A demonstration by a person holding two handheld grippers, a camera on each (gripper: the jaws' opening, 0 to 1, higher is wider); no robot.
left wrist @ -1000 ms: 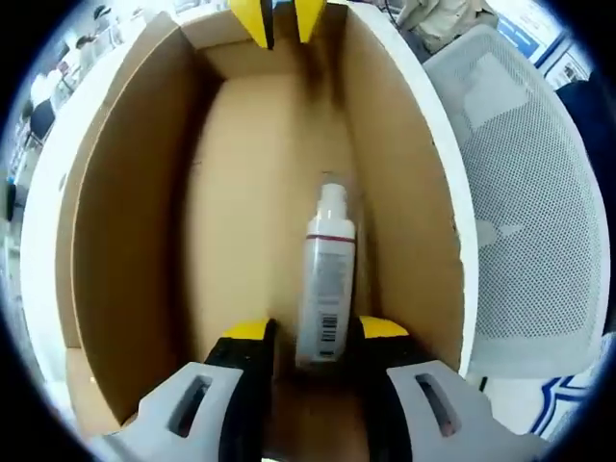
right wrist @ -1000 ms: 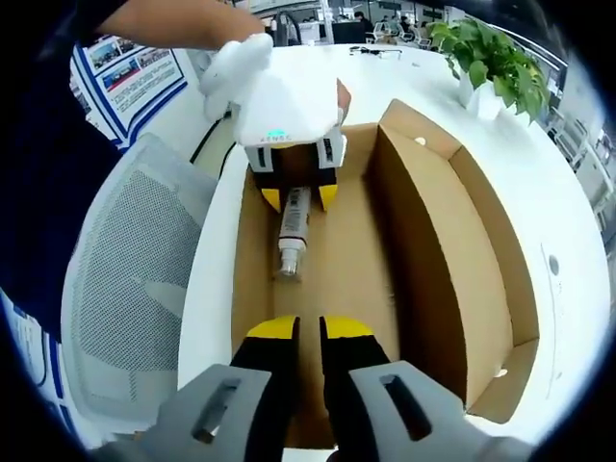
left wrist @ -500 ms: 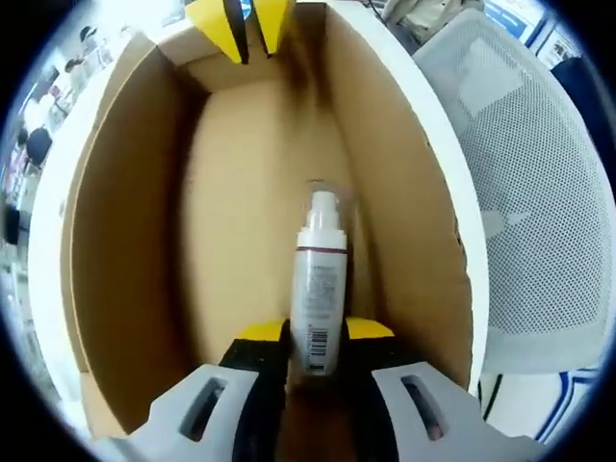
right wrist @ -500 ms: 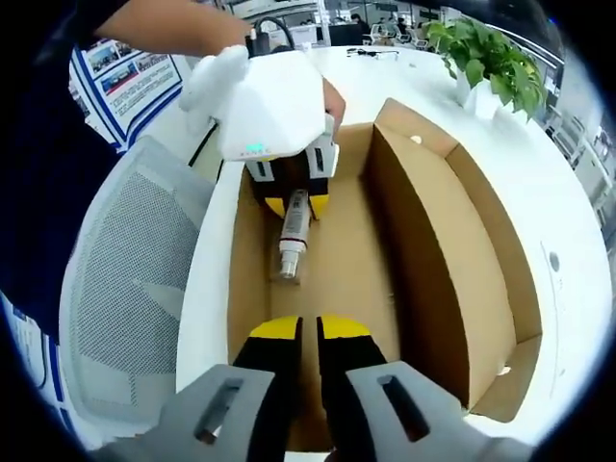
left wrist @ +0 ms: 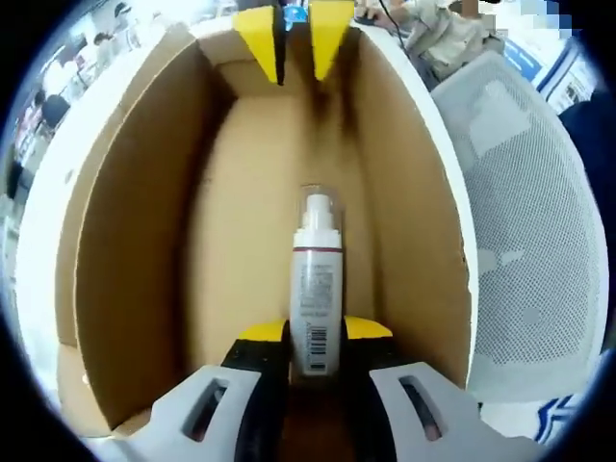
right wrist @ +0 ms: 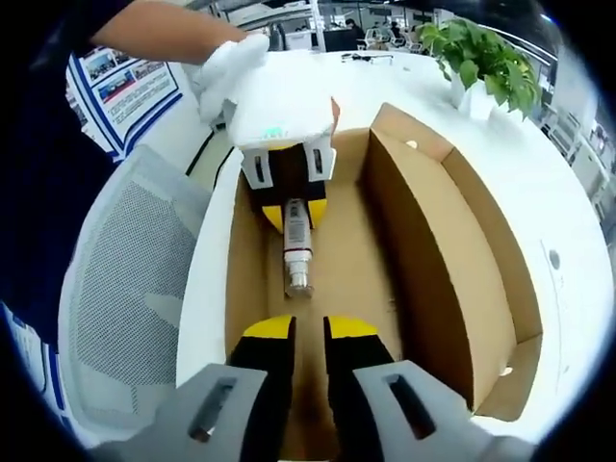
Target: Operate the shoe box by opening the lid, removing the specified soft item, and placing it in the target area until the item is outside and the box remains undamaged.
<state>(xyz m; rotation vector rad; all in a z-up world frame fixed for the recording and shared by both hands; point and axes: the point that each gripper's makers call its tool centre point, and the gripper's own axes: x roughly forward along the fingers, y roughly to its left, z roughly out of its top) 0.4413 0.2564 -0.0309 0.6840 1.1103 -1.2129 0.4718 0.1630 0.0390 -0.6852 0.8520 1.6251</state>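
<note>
The brown cardboard shoe box (left wrist: 135, 241) (right wrist: 433, 250) lies open on a white table. Inside it is a white pump bottle (left wrist: 316, 289) (right wrist: 297, 245) with a clear cap and a barcode label. My left gripper (left wrist: 316, 337) (right wrist: 292, 214) is shut on the bottle's base end, with the cap pointing away along the box floor. I cannot tell whether the bottle is off the floor. My right gripper (right wrist: 308, 332) (left wrist: 295, 43) hangs at the opposite end wall. Its yellow-tipped jaws stand close together with nothing between them.
A grey mesh chair (left wrist: 539, 221) (right wrist: 125, 279) stands right beside the box's long side. The round white table (right wrist: 568, 212) carries a potted plant (right wrist: 486, 58) at its far edge. A person's gloved hand (right wrist: 231, 63) holds the left gripper.
The left gripper closed on the bottle's base about half a second ago and has carried it a little farther along the box toward the right gripper. The right gripper has stayed at its end.
</note>
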